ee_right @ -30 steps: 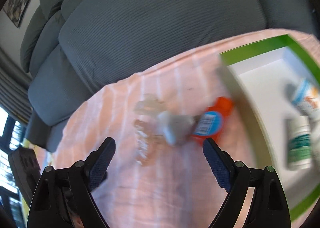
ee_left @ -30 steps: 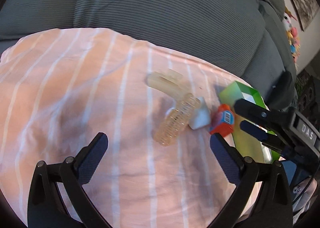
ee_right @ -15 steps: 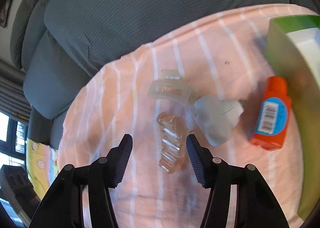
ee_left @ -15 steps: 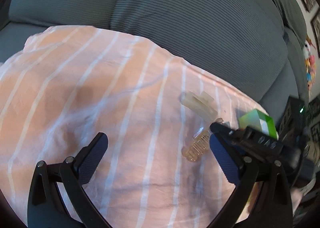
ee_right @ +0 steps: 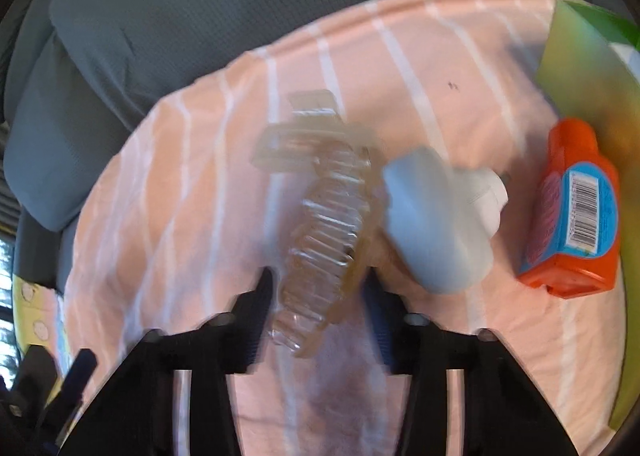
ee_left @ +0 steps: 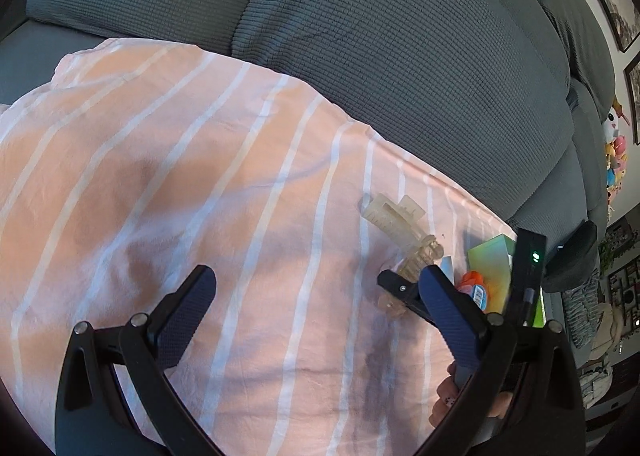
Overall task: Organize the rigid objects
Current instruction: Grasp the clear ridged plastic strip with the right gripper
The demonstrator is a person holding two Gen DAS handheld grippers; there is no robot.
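Right gripper (ee_right: 316,288) of mine straddles the ribbed amber translucent hair claw (ee_right: 328,244), blue pads flanking its toothed body; whether they pinch it, I cannot tell. It lies on the peach striped cloth (ee_right: 192,191) beside a smooth pale-blue plug (ee_right: 436,219). Left gripper (ee_left: 316,308) hangs spread wide.

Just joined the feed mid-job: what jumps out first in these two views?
The right gripper straddles the amber hair clip on the peach striped cloth, with a pale clip just beyond it. A white adapter and orange bottle lie to its right, beside the green box. The left gripper hangs open.
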